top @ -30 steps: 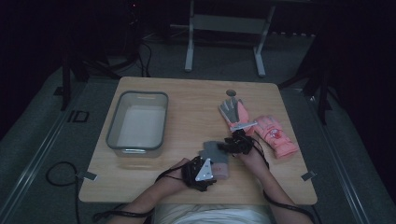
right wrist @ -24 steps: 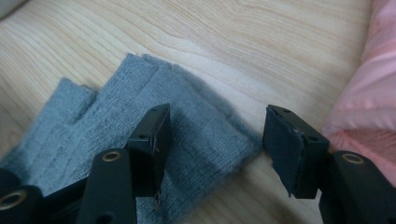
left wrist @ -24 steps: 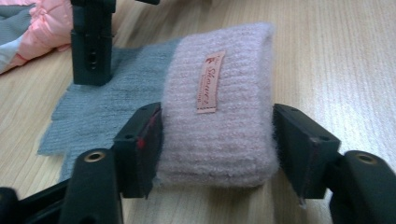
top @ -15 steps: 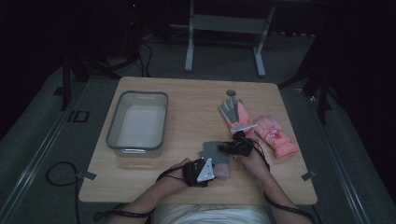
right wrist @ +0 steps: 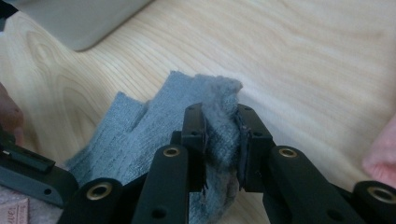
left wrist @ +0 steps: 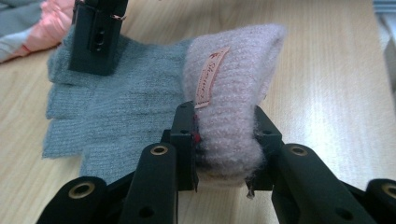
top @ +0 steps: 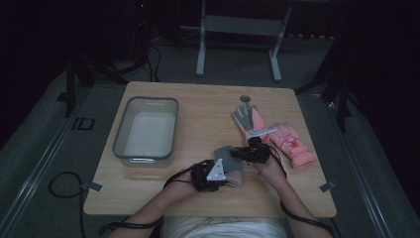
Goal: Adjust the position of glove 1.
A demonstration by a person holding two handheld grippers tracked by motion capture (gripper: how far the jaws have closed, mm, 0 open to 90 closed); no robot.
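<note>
A grey knitted glove [left wrist: 116,107] with a pale pink cuff [left wrist: 233,93] lies on the desk [top: 198,106], just right of the clear plastic bin [top: 145,130] and near the desk's front edge. The left gripper [left wrist: 223,140] has just been closing its fingers, and they now pinch the pink cuff, which stands up between them with its small sewn label facing left. The right gripper [right wrist: 223,135] has likewise just been closing its fingers, and they clamp a bunched fold of the glove's grey finger end. In the high view both grippers [top: 214,174] [top: 250,152] meet over the glove. Farther right of the bin lie a grey-and-pink glove [top: 247,119] and a pink mitten [top: 292,145], near each other.
</note>
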